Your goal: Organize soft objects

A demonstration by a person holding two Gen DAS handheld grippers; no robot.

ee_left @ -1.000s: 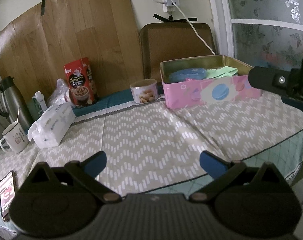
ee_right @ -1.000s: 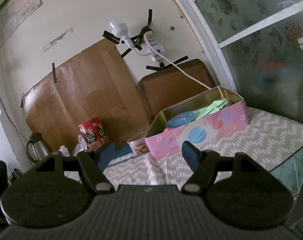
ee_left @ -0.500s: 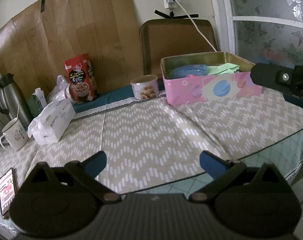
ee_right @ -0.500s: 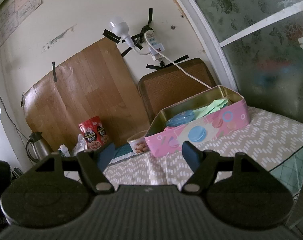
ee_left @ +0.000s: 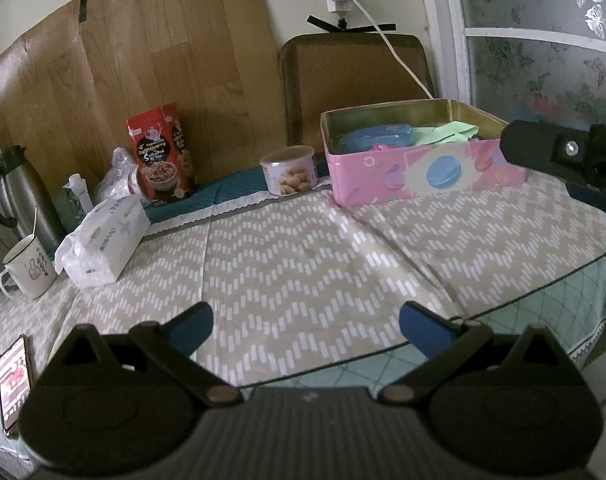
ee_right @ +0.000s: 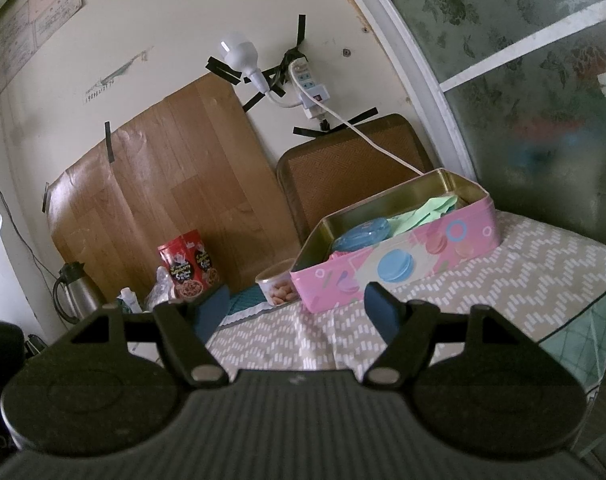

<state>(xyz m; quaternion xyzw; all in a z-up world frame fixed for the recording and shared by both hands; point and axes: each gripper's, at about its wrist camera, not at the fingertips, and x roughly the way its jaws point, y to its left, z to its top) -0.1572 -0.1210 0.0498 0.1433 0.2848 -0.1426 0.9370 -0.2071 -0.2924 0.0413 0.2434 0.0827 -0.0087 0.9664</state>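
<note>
Fingers of your left gripper [ee_left: 306, 327] stood spread wide over the near edge of the table, blue pads [ee_left: 421, 326] apart with nothing between them. Your right gripper [ee_right: 299, 312] was likewise held wide, empty, and raised above the table edge, angled up toward the wall. Its dark body [ee_left: 551, 151] showed at the right side of the left wrist view, just in front of the tin's right end.

Below your left gripper lay the zigzag tablecloth [ee_left: 303, 248], its centre bare. At the near left corner a phone [ee_left: 13, 380] rested flat with its screen lit. Farther in on the left sat a white mug [ee_left: 27, 272] with a spoon in it, and just beside it a tissue pack [ee_left: 103, 246].

Toward the back, the pink tin [ee_left: 419, 174] with macaron prints stood open on the right half of the table. Inside it lay the soft objects: a blue pouch [ee_left: 377, 138] at the left and a green cloth [ee_left: 447, 133] beside it on the right. Just left of the tin stood a small nut can [ee_left: 289, 176], then a red snack box [ee_left: 161, 154] upright near a crumpled clear bag [ee_left: 117, 176]. A steel thermos [ee_left: 11, 188] stood at the far left.

Behind everything, a wood-grain panel [ee_right: 171, 184] was taped to the wall, with a brown chair back [ee_right: 355, 168] next to it and a power strip [ee_right: 309, 88] with a bulb [ee_right: 239, 54] above.
</note>
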